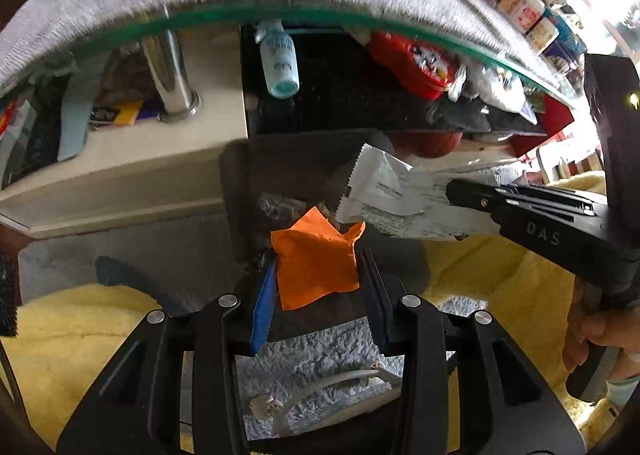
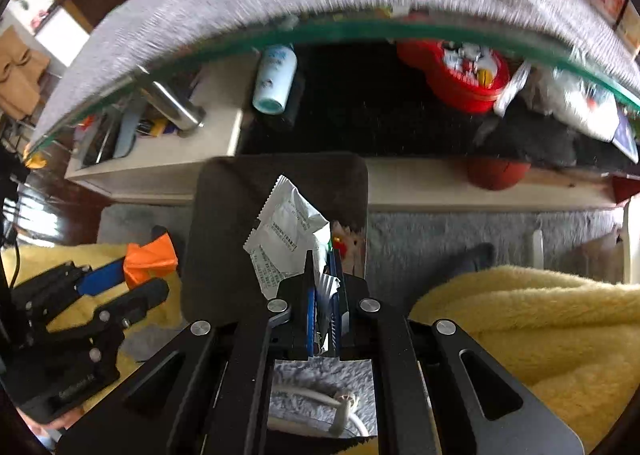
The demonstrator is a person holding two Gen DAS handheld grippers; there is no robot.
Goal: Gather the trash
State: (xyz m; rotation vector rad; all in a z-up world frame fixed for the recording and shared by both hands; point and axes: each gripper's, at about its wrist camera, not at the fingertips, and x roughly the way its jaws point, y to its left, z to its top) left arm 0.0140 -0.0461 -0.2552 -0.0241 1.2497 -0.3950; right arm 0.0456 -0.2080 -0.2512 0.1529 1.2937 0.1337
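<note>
Above the dark square bin (image 2: 240,223), both loads hang.
Your left gripper (image 1: 320,271) pinches crumpled orange paper (image 1: 316,263); right gripper (image 2: 322,275), at three o'clock, clamps the white foil wrapper (image 2: 288,231).

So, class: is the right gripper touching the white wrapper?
Touching. The right wrist view shows the right gripper with jaws shut on the white wrapper, pinching its lower edge.

Black tool (image 1: 316,275), blue pads (image 1: 264,307)
</note>
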